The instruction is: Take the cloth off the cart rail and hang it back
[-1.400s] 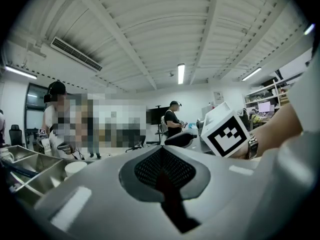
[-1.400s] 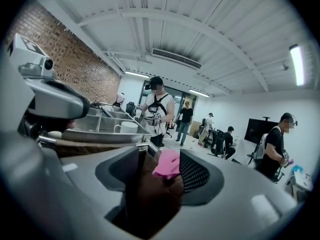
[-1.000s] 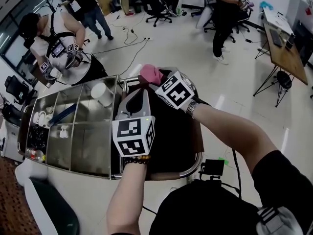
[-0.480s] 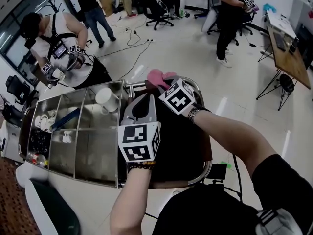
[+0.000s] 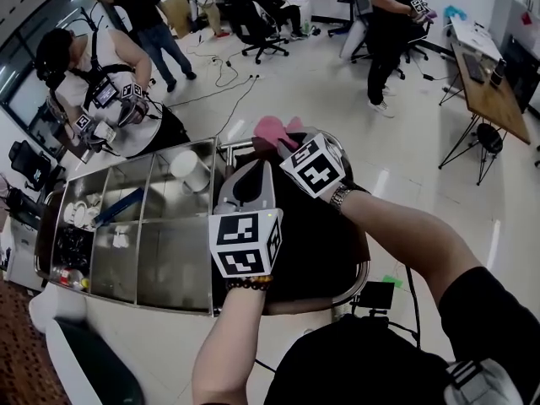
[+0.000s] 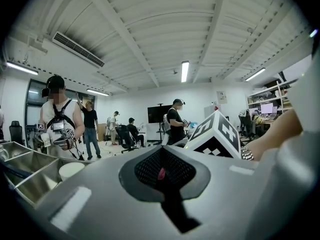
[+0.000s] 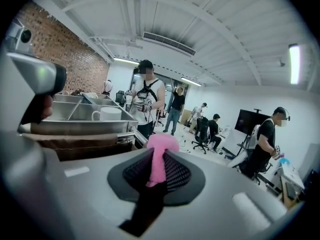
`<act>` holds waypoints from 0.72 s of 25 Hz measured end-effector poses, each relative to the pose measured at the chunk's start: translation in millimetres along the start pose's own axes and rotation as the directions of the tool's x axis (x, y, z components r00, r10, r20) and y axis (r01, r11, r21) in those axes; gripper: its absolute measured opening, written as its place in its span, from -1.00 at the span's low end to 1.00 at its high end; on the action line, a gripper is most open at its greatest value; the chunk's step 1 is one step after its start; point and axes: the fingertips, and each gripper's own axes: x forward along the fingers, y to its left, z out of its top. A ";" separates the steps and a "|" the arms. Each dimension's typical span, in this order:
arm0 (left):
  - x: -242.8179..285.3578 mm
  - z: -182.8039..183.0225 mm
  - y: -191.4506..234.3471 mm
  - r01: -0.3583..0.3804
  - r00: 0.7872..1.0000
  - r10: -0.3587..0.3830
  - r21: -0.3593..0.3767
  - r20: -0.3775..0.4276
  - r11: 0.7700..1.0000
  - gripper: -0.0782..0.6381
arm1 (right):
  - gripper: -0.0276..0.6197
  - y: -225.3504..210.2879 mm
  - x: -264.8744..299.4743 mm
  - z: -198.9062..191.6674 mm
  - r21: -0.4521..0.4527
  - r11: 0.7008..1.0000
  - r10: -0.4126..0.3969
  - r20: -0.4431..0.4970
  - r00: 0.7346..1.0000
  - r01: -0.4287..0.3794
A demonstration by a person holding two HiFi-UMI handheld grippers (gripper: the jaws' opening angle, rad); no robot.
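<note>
Cloth, pink, soft, likely light and limp, bunched at the cart rail; best pinched by a thick fold. Right gripper fingers just closed onto it; left gripper fingers together, empty.

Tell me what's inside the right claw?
The right claw has just been closing on a pink cloth. Its puffy end sticks out; the rest is covered by the claw.

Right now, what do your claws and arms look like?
The left claw and right claw are grey shells with dark mesh pads, each carrying a white cube with black squares. Left wrist: dark bead bracelet; right: metal watch band, black sleeve. The right claw's jaws have just been closing, pink cloth between them.
</note>
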 end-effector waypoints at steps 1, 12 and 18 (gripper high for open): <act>-5.1 4.5 -2.8 0.004 1.000 -0.004 0.003 0.005 1.000 -0.77 | -0.82 2.0 -7.8 4.2 0.002 1.000 -0.005 0.004 1.000 0.005; -74.0 38.5 -46.9 0.063 0.997 -0.064 0.037 0.046 0.997 -0.77 | -0.82 31.2 -108.9 46.4 -0.005 0.997 -0.082 0.105 0.991 0.083; -120.1 52.2 -68.8 0.090 0.993 -0.093 0.048 0.069 0.995 -0.77 | -0.82 62.1 -168.9 62.9 0.001 0.995 -0.099 0.145 0.984 0.100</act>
